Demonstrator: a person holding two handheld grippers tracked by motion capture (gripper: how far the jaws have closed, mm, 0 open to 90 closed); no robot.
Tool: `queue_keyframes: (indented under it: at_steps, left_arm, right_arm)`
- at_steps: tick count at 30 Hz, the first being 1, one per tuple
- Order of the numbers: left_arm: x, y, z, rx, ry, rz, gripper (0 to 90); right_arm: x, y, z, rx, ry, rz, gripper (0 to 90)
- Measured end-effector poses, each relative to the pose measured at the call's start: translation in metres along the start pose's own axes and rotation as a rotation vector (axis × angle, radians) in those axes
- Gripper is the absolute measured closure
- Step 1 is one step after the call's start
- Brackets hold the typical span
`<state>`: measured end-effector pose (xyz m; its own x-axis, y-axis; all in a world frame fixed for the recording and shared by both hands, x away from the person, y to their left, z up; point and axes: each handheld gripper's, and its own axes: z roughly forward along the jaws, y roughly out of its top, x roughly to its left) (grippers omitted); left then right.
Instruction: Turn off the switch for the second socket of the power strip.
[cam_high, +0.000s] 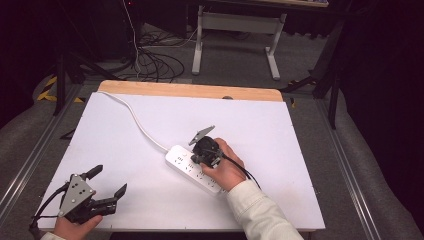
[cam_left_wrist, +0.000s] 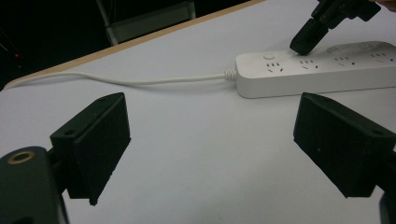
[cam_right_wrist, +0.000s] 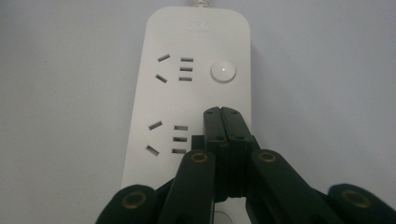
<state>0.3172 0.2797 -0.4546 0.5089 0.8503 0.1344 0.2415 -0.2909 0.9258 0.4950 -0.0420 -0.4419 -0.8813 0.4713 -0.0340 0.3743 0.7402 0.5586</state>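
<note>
A lab is suggested: loose cables and a metal stand are seen beyond the white desk.

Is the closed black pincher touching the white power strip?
Touching. In the left gripper view, the right gripper tip rests on top of the power strip, with no gap visible; the right gripper view shows its jaws shut over the strip.

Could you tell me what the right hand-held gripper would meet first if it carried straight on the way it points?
Probably the power strip itself: the right hand-held gripper, jaws shut, points down at its top face just short of the round button. Whether it already touches is unclear.
</note>
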Motion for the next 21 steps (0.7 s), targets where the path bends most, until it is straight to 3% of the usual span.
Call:
queue_keyframes:
  at_steps: [6,13,21]
  left_arm:
    - [-0.0005,0.0001,0.0001,0.001,0.001,0.004,11.5]
    - [-0.0008,0.0001,0.0006,0.003,-0.001,0.005,11.5]
    - [-0.0012,0.0003,0.0003,0.003,-0.001,0.007,11.5]
  right_arm:
    - [0.0009,-0.0016,0.0001,-0.012,-0.009,0.013,90.0]
    - [-0.0022,-0.0033,0.0003,-0.021,0.012,0.04,90.0]
    - [-0.0002,-0.0015,0.0013,-0.008,-0.002,0.033,90.0]
